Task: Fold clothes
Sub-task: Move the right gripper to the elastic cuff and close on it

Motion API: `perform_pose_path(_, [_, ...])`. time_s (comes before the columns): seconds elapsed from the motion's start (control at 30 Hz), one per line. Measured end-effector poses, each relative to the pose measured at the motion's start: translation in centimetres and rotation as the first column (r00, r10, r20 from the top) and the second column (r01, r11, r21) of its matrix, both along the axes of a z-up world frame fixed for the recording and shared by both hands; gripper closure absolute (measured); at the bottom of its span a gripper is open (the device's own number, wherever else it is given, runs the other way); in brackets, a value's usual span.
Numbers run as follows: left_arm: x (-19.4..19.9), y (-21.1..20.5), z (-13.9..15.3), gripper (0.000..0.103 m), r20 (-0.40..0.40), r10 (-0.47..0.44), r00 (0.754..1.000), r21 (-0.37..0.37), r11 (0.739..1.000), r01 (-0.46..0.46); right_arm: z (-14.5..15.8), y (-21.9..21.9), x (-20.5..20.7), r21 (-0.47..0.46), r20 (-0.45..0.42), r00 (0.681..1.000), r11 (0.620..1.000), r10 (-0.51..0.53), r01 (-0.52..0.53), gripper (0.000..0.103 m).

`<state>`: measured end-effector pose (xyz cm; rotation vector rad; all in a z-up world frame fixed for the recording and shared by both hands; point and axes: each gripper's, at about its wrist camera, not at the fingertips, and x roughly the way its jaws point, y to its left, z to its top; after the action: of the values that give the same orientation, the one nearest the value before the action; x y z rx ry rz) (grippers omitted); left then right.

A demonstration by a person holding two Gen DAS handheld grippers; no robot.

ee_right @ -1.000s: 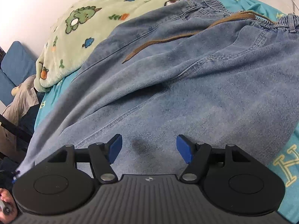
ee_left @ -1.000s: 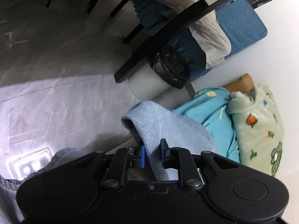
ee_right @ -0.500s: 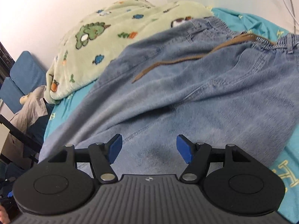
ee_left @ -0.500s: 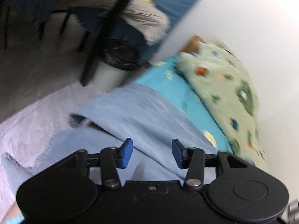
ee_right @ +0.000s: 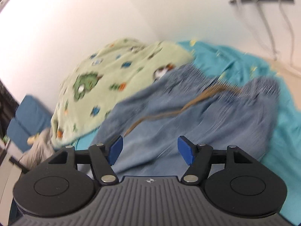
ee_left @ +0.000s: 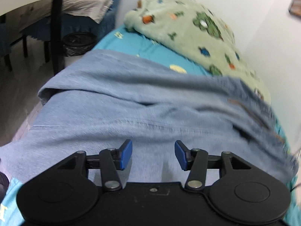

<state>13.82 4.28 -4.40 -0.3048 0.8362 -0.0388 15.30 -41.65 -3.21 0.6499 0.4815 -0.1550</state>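
Light blue jeans lie spread across a bed with a teal sheet. In the left wrist view one leg is folded over the other, its hem at the left. My left gripper is open and empty just above the denim. In the right wrist view the jeans show a brown drawstring near the waistband. My right gripper is open and empty, raised above the jeans. The right wrist view is motion-blurred.
A green dinosaur blanket lies bunched against the white wall behind the jeans, also in the right wrist view. A black bin and a table leg stand by the bed's end. Cables hang on the wall.
My left gripper let go of the jeans leg and opened; the leg now lies folded over on the bed. My right gripper, open throughout, has lifted and pulled back from the denim.
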Motion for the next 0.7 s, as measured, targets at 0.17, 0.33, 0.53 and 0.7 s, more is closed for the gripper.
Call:
perform_pose_path(0.17, [0.1,-0.5,-0.3,0.053,-0.008,-0.035,0.999,-0.025,0.999,0.035,-2.0,-5.4,-1.8,0.003,-0.077,0.980,0.983,-0.182,0.183,0.035])
perform_pose_path(0.33, [0.4,0.3,0.3,0.050,0.022,-0.017,1.000,-0.099,0.995,0.019,-5.4,-9.0,-2.4,0.091,-0.161,0.928,0.932,-0.335,0.352,0.035])
perform_pose_path(0.53, [0.7,1.8,1.1,0.048,0.045,0.030,0.999,-0.184,0.983,-0.021,-8.2,-10.2,-1.2,0.169,-0.208,0.928,0.923,-0.310,0.346,0.036])
perform_pose_path(0.7, [1.1,3.7,1.3,0.047,0.042,0.093,0.995,-0.270,0.960,-0.078,-8.0,-9.9,0.2,0.106,-0.186,0.943,0.948,-0.277,0.300,0.059])
